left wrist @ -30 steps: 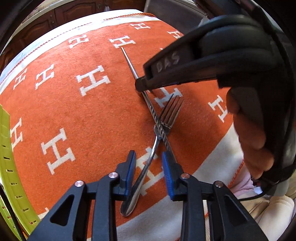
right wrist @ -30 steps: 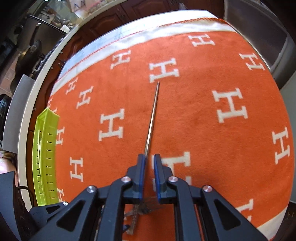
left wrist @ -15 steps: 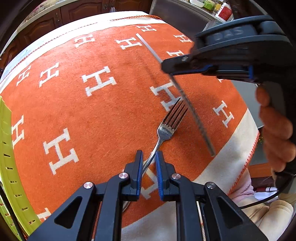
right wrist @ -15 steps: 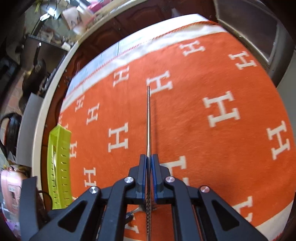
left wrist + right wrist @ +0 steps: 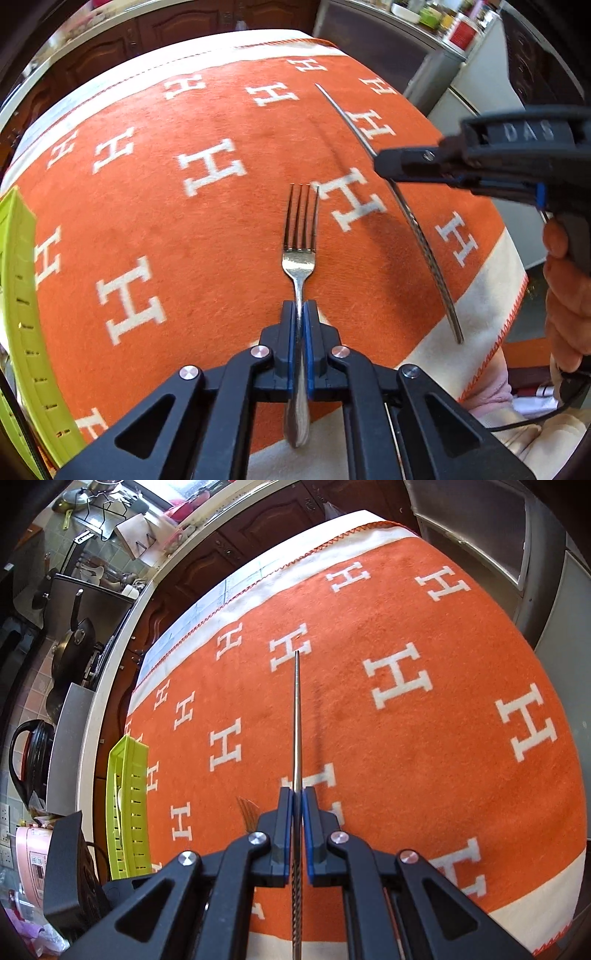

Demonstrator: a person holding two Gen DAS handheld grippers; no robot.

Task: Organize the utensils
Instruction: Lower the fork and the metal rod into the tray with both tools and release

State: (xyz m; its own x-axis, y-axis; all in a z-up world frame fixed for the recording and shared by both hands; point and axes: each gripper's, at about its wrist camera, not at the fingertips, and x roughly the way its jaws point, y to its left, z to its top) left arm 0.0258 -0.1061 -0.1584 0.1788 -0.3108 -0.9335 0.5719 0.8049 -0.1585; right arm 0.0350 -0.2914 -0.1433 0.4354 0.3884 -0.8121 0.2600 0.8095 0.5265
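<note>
A silver fork (image 5: 299, 236) points away from me over the orange cloth (image 5: 184, 240). My left gripper (image 5: 298, 310) is closing its jaws, and the blue pads press on the fork's handle. To the right, my right gripper (image 5: 384, 166) is shut on a long metal chopstick (image 5: 417, 225) with a twisted end and holds it above the cloth. In the right wrist view the chopstick (image 5: 297, 720) runs straight out between the shut pads of the right gripper (image 5: 297, 794). The fork's tines (image 5: 248, 808) peek out to the left of them.
A lime green slotted tray (image 5: 18, 295) sits at the cloth's left edge and shows again as the tray (image 5: 127, 797) in the right wrist view. A person's hand (image 5: 569, 288) grips the right tool. Cabinets, pans and a kettle stand beyond the table's edge.
My left jaws have closed onto the fork's handle, and the fork now lines up with the gripper. The right gripper shut on the chopstick, lifted it off the fork and carried it right.
</note>
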